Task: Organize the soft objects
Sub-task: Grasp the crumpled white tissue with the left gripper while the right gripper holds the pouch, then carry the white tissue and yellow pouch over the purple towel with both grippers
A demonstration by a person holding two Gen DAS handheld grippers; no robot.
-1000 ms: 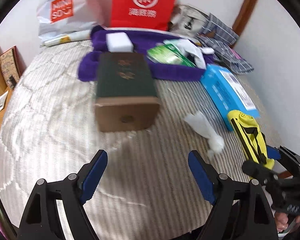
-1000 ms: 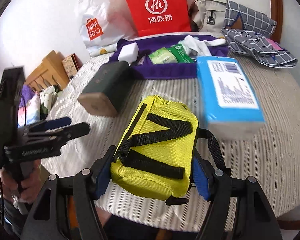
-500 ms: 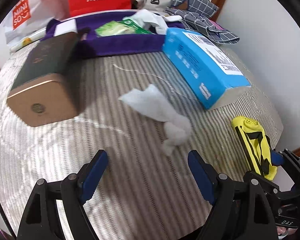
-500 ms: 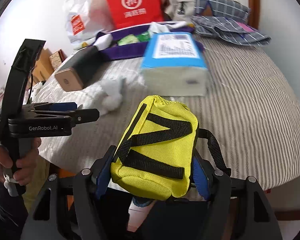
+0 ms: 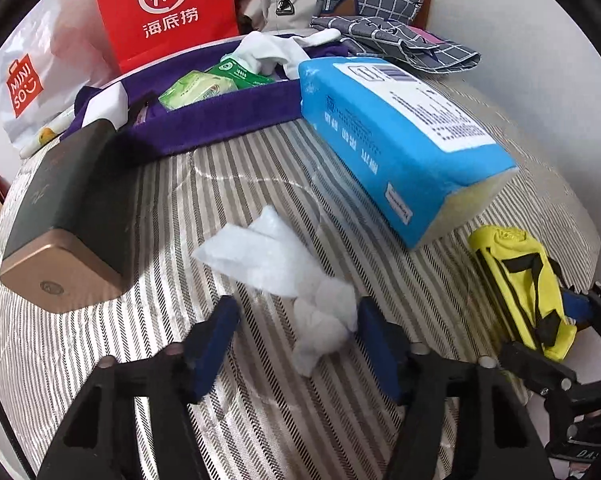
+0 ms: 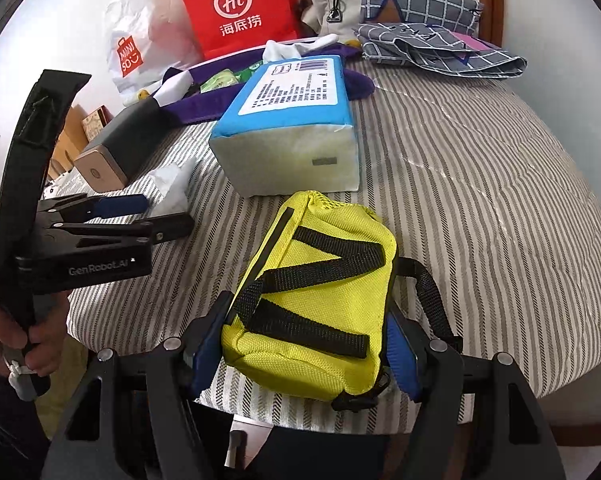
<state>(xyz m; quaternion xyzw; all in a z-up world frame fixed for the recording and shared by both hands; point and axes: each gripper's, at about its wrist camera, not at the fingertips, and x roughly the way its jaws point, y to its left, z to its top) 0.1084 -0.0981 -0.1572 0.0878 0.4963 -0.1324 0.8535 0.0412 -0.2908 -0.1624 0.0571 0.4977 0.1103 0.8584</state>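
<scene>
A crumpled white tissue [image 5: 276, 260] lies on the striped bedcover [image 5: 260, 400]. My left gripper [image 5: 296, 340] points down at it, and its jaws are closing with the tissue's lower wad between them. The right pad [image 5: 374, 344] is at the wad's edge, while the left pad [image 5: 214, 344] stands apart from it. My right gripper [image 6: 304, 344] is shut on a yellow pouch [image 6: 312, 280] with black straps, held low over the bed's near edge. The pouch [image 5: 516, 280] shows at the right of the left wrist view. The left gripper [image 6: 160, 214] and the tissue [image 6: 170, 188] appear at the left of the right wrist view.
A blue tissue pack [image 5: 400, 140] lies just beyond the tissue, with a dark green box with a gold end [image 5: 72, 208] to its left. Behind is a purple tray [image 5: 220, 116] holding green packets and white socks. Bags and checked cloth [image 5: 380, 28] line the wall.
My left gripper moved right from the green box to the tissue and its jaws narrowed around it. The right gripper carried the yellow pouch lower, over the bed's edge.
</scene>
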